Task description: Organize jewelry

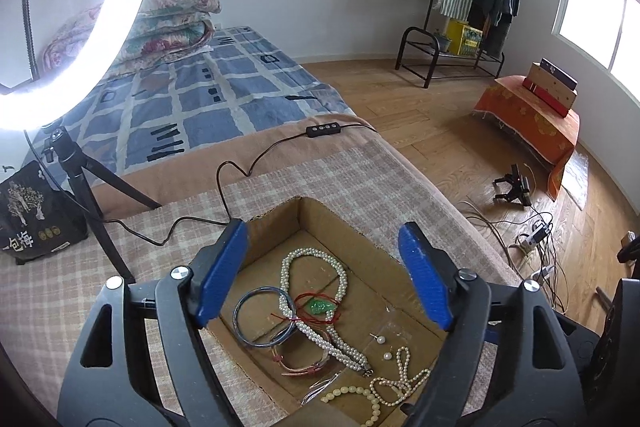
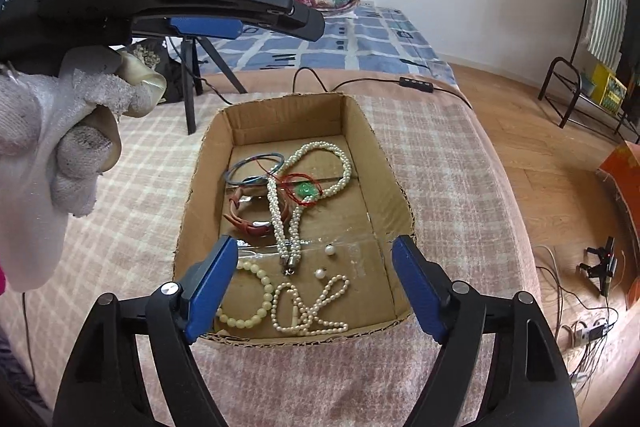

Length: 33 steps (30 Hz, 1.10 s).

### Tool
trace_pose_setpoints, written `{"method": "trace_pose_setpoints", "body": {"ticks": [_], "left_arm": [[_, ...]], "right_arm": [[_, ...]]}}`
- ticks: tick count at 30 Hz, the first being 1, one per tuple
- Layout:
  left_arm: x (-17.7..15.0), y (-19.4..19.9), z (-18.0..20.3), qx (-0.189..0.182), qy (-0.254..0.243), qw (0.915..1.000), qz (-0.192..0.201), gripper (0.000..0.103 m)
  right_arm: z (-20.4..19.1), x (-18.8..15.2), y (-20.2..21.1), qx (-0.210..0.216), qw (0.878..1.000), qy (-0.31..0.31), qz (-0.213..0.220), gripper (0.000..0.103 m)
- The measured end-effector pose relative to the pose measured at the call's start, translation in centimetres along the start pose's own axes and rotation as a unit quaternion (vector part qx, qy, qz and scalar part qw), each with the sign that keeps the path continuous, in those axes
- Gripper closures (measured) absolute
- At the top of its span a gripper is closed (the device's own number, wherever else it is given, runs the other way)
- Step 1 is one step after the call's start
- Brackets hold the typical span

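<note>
Plaid bed cover (image 2: 440, 163) supports the cardboard box (image 2: 362, 125); your left gripper (image 1: 320, 275) and right gripper (image 2: 316, 291) hold empty, wide-open jaws above its pearl necklace (image 2: 304, 187).

fingers (image 2: 212, 291): blue pads, black frames, silver screws | housing: "GenRobot.AI" | hand (image 2: 60, 143): white knit glove

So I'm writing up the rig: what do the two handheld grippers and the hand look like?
Both the left gripper and the right gripper have black frames, silver pivot screws and blue ribbed fingers. The left one's body reads "GenRobot.AI". The hand wears a white knit glove.
</note>
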<state>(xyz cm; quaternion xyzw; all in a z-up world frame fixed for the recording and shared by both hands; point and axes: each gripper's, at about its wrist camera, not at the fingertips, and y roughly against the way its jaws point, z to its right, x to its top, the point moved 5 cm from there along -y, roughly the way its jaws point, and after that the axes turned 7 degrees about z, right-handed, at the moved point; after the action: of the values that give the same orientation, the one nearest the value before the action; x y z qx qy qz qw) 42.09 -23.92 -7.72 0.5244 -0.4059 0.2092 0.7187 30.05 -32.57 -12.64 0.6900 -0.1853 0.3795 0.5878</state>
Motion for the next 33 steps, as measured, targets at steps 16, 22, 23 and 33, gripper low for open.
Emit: {"method": "trace_pose_setpoints", "body": {"ticks": [16,22,23,33], "left_arm": [[0.3,3.4,-0.7,0.003,0.012,0.9998,0.013,0.021],[0.4,6.4,-1.0,0.006,0.011,0.9996,0.027,0.021],[0.4,7.1,-1.1,0.006,0.012,0.9994,0.030,0.021],[0.2,14.4,-1.2,0.013,0.004,0.9976,0.068,0.021]], "right_arm": [[-0.5,0.5,2.7,-0.017,1.000,-0.007,0.018,0.024],[-0.6,0.9,4.8,-0.030,0.999,-0.015,0.031,0.024],[-0.7,0.9,5.1,-0.032,0.999,-0.016,0.032,0.024],[-1.3,1.0,9.4,-0.067,0.996,-0.025,0.051,0.024]]}}
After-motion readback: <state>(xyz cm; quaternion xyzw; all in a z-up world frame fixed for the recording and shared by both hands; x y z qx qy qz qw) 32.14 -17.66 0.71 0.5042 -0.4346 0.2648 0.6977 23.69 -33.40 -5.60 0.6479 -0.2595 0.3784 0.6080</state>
